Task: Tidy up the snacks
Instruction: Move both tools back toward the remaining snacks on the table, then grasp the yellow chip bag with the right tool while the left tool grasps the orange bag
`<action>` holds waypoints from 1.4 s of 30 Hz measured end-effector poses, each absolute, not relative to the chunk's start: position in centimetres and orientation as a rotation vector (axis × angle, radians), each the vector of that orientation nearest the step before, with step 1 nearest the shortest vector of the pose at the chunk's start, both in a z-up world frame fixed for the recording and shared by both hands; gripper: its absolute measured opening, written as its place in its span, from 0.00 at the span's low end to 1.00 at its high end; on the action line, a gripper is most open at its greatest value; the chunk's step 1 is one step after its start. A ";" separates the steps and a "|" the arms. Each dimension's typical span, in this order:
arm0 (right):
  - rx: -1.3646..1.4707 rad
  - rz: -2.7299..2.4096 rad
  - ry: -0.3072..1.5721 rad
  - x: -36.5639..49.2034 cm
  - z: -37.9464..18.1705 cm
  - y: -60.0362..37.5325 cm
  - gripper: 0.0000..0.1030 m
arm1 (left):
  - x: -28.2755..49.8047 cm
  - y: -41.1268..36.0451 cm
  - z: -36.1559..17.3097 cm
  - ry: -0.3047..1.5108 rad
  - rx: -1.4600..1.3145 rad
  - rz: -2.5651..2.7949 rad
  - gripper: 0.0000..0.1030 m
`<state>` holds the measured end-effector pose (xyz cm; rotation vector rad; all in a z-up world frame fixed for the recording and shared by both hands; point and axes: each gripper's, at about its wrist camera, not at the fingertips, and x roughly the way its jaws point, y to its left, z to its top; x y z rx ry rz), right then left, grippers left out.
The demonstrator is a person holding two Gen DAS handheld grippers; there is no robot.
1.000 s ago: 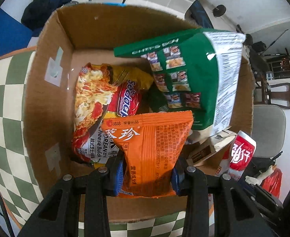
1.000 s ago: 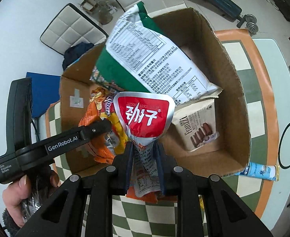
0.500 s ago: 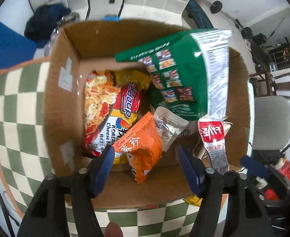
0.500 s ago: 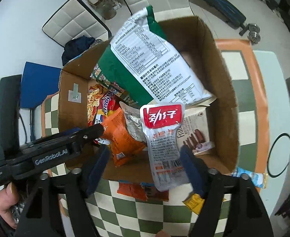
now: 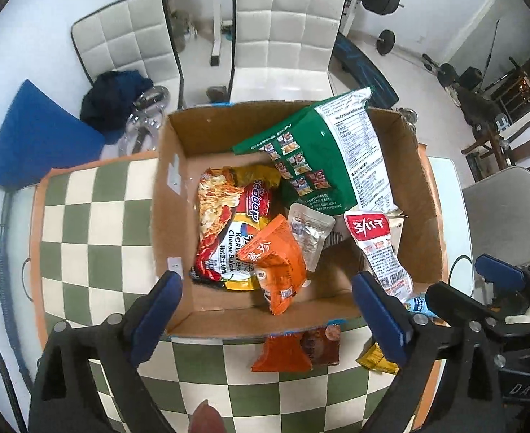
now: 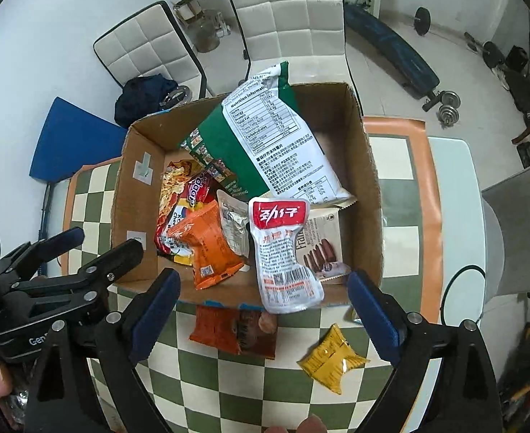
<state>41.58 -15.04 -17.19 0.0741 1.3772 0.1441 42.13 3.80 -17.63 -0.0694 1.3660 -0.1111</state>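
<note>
On my feeds the checkered bench (image 6: 228, 389) carries the cardboard box (image 5: 171, 216), and both of my grippers hang over its near edge with nothing in them. Left gripper (image 5: 270, 312) has its jaws spread wide, and the right gripper (image 6: 263, 310) is just as wide, both empty. Inside the box, biggest thing is the green chip bag (image 6: 265, 144) propped up against the back, then the ramen pack (image 5: 225, 223) lying flat on the left. The white-and-red pouch (image 6: 284, 249) droops over the box's front wall, right between the right gripper's fingers but not touching them. The orange snack bag (image 5: 274, 263) leans on the ramen, just ahead of the left gripper's gap. A chocolate biscuit pack (image 6: 322, 249) sits under the pouch, and a little silver sachet (image 5: 308, 232) is tucked beside the orange one. Outside on the bench, near the front wall: a dark orange packet (image 6: 236, 328) and a small yellow packet (image 6: 331, 359).
</note>
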 end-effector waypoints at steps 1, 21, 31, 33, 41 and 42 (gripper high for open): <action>0.074 0.145 1.372 41.4 -16.9 -15.0 0.93 | 41.8 3.8 -17.3 1.356 -0.070 -0.109 0.95; 0.166 -0.016 1.672 31.3 -30.9 -23.9 0.94 | 32.6 1.0 -31.2 1.579 -0.021 -0.024 0.95; 0.454 -0.123 1.738 29.5 -36.2 -26.8 0.94 | 34.9 -0.6 -35.7 1.649 -0.031 -0.020 0.95; 0.485 -0.144 1.738 29.3 -36.6 -27.2 0.94 | 35.3 -0.9 -36.5 1.661 -0.021 -0.016 0.95; 0.559 -0.195 1.741 29.7 -37.8 -27.6 0.94 | 36.1 -2.1 -37.4 1.649 -0.024 -0.054 0.80; 0.560 -0.200 1.743 29.8 -37.9 -27.5 0.94 | 36.1 -2.2 -37.1 1.643 -0.039 -0.062 0.62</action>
